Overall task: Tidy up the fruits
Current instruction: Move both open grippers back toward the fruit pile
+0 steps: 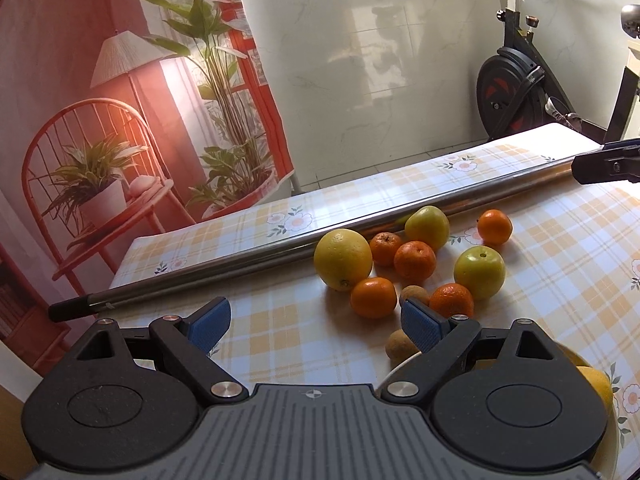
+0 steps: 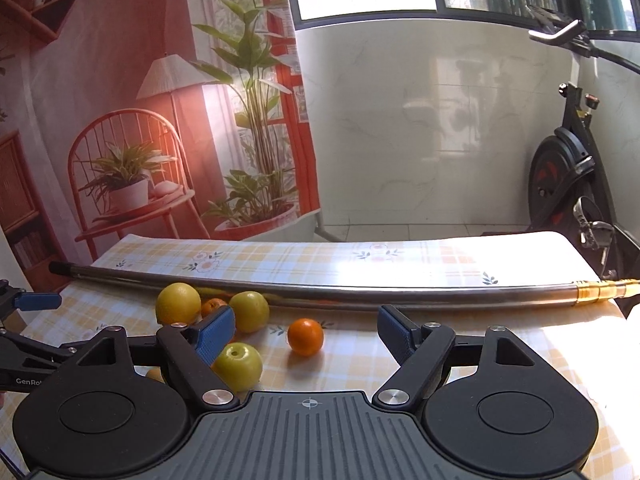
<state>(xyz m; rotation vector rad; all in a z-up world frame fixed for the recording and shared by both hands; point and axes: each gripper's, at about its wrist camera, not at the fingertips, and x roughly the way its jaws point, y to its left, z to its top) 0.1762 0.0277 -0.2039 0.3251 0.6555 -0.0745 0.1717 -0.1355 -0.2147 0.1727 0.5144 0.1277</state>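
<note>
Currently, both tools are in the approach phase; no fruit is held. The left gripper [image 1: 316,322] has its blue-padded jaws spread wide and empty, poised above the checked yellow-and-white tablecloth [image 1: 280,344]. The right gripper [image 2: 306,330] is likewise wide open with nothing between its pads.

Fruit location: the loose pile lies on the cloth, just in front of a long stainless metal rod [image 1: 280,248] that crosses the table. It comprises a large round yellow citrus [image 1: 342,259], two yellow-green apples [image 1: 479,267] [image 1: 427,227], several small orange mandarins, the nearest at [image 1: 373,297], and small brown round fruits [image 1: 414,294] close to the left tool's right finger. One mandarin [image 2: 305,337] sits apart from the cluster, directly ahead of the right gripper and between its fingers in the view. A white rim with a yellow fruit [image 1: 598,386] is partly visible at the lower right of the left view; it is probably the receiving dish, but it is mostly hidden.

Judged step: selection of the first piece. The next move calls for lowering the right gripper to straddle the isolated mandarin, then closing gently, since round fruit rolls easily.
</note>
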